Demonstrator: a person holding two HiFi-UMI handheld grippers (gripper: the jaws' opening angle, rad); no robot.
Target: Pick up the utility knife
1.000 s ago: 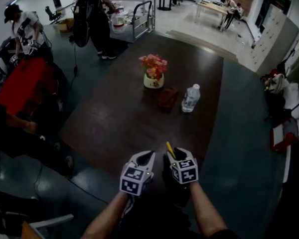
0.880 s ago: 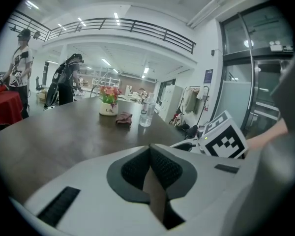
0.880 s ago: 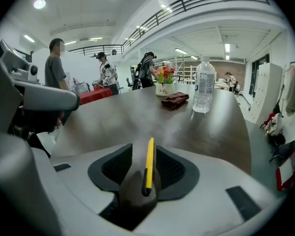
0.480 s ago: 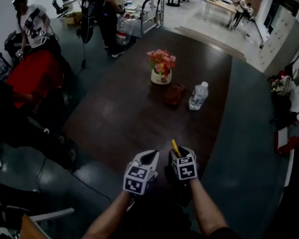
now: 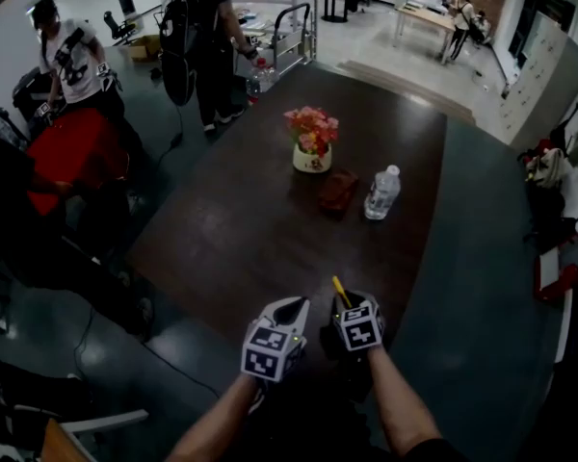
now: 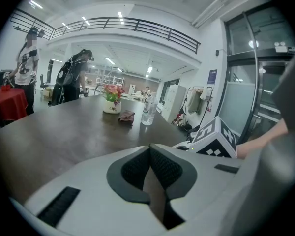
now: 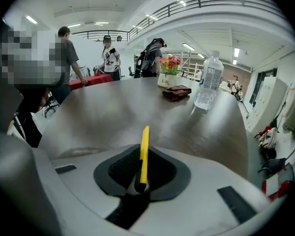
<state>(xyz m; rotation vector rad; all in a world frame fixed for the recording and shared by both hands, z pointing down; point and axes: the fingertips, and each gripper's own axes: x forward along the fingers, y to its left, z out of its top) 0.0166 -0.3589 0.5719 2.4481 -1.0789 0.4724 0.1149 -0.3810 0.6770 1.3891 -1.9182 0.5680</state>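
The utility knife (image 7: 144,151) is a thin yellow strip standing on edge between the dark pads of my right gripper (image 7: 141,149), its tip pointing out over the table. The jaws are closing on it, and the pads press its sides. In the head view the knife (image 5: 339,291) sticks out ahead of the right gripper (image 5: 348,304) at the near edge of the dark wooden table (image 5: 241,229). My left gripper (image 5: 290,307) hovers just left of it, shut with nothing between its pads (image 6: 162,168).
Far down the table stand a flower pot (image 5: 311,142), a brown folded cloth (image 5: 338,190) and a water bottle (image 5: 382,192). Several people stand at the back left near a red-covered table (image 5: 67,147). A grey floor surrounds the table.
The right gripper has dipped slightly with the yellow knife at its jaws. The left gripper has stayed put. The people at the back have shifted.
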